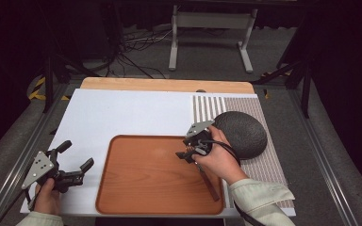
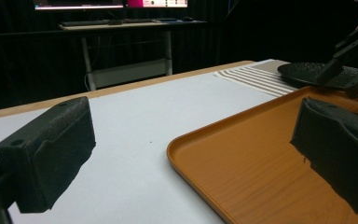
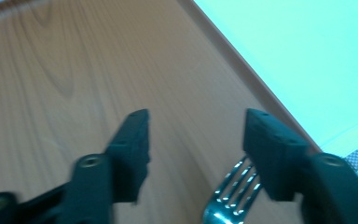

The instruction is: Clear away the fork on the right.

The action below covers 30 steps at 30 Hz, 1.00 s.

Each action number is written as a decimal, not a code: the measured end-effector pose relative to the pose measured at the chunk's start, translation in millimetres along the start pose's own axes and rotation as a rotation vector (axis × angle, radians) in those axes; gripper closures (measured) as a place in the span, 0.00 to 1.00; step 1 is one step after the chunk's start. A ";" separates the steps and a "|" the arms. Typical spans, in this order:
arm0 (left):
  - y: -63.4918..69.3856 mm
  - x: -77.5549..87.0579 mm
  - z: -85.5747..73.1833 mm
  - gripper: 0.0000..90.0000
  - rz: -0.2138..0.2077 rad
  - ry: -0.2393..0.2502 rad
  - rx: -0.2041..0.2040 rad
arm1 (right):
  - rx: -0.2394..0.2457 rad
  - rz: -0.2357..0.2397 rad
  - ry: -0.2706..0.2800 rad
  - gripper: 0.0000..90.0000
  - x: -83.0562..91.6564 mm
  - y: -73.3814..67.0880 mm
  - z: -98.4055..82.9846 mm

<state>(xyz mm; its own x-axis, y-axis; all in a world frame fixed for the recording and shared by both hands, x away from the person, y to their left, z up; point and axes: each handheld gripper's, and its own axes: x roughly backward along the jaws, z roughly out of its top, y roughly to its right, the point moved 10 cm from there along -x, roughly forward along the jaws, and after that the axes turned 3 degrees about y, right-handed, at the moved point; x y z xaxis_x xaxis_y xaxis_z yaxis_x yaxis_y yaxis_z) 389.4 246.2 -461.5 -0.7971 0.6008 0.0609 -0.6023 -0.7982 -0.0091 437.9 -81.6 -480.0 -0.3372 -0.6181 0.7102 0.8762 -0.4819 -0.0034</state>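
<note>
At the left, the left gripper [image 1: 78, 165] hovers over the white table [image 1: 122, 113] just beside the wooden tray [image 1: 141, 183], with its jaws spread wide and nothing between them. The right gripper [image 1: 185, 151] is over the right part of the tray, jaws also apart and empty; a metal fork [image 3: 230, 193] lies on the tray just under one jaw. Further right, a dark round plate [image 1: 242, 134] rests on the striped placemat [image 1: 264, 160].

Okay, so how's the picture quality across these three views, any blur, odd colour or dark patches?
High view: sharp on the table, the room behind falls into deep shadow. Left gripper view: the near jaws are soft, the tray rim crisp, the background dark. Right gripper view: motion-blurred, with a greenish cast on the white board; the fork tines glint under the open right gripper.
</note>
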 end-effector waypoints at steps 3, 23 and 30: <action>-0.4 0.1 0.0 0.00 0.001 0.000 0.000 | 0.040 0.009 -0.015 0.70 -3.2 3.5 -3.8; -0.5 0.2 0.4 0.00 0.002 0.001 -0.003 | 0.128 -0.014 -0.084 1.00 -22.4 15.2 -23.2; -0.1 0.0 0.6 0.00 0.002 0.002 -0.002 | 0.125 -0.019 -0.094 1.00 -25.2 15.6 -25.7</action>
<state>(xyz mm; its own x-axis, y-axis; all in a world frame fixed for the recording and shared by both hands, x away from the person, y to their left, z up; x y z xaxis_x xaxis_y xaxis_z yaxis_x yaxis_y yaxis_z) 389.5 246.2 -460.9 -0.7982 0.5995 0.0588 -0.6011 -0.7991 -0.0116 451.2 -89.4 -516.1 -0.3255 -0.5458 0.7721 0.9081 -0.4081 0.0943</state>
